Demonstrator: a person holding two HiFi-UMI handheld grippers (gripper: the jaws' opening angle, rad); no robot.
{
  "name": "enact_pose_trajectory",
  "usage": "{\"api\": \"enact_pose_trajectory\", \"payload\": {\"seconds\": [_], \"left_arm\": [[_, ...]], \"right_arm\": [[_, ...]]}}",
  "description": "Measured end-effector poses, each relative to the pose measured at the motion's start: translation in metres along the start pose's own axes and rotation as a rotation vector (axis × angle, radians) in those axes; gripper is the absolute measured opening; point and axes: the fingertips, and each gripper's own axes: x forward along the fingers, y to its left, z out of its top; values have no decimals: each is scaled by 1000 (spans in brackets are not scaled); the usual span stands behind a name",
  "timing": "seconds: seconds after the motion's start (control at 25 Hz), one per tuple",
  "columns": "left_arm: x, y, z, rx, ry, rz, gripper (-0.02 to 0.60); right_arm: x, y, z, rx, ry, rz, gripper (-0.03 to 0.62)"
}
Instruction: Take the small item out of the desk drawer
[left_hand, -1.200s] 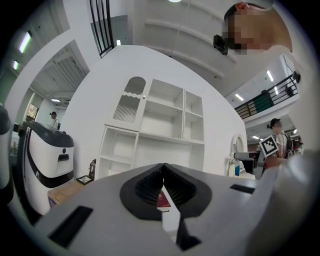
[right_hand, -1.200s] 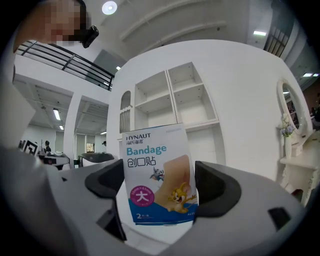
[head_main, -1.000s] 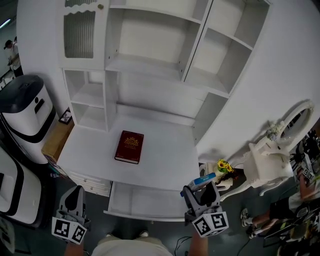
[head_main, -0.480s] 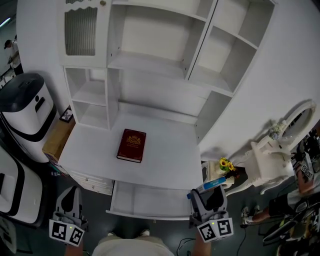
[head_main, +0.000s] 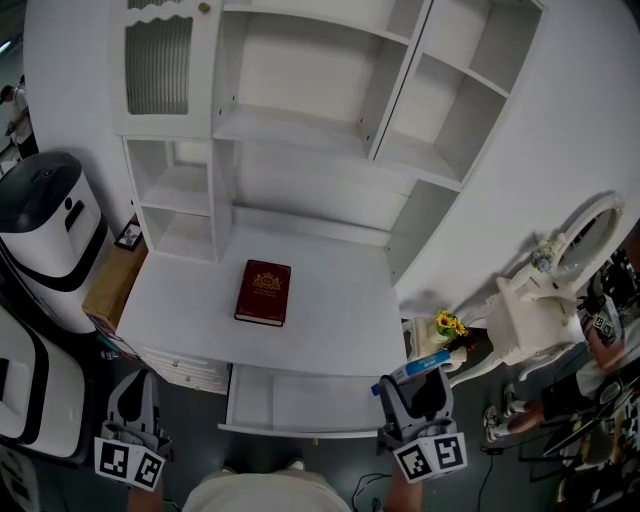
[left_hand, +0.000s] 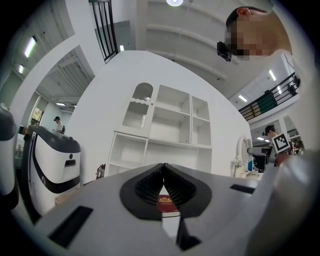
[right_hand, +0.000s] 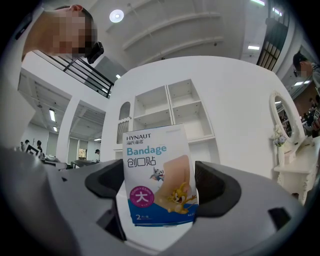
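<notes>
Two grippers: left gripper (head_main: 133, 400), at 7 o'clock, has its jaws pressed together on nothing; right gripper (head_main: 414, 392), at 5 o'clock, is clamped on the bandage packet (right_hand: 157, 172).
Packet: clear of the open drawer (head_main: 300, 402), just past its 3 o'clock end.
Risk: I reckon the thin packet, pinched low, could slide or buckle.
Print: "HYNAUT", "Bandage", "创口贴", "大".

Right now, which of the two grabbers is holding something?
The right gripper: it clamps a blue-and-white bandage packet. The left gripper is shut, empty.
</notes>
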Motion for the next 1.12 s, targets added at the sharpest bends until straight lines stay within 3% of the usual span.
{"api": "enact_pose_trajectory", "payload": {"seconds": [0.56,1.12], "left_arm": [[9,7,-4,-9,14,-49,15],[4,11,-12,-18,31,-37,15]], "right_arm": [[-3,14,3,-12,-10,-27,452],[-1,18,-2,-1,1,-20,453]]}}
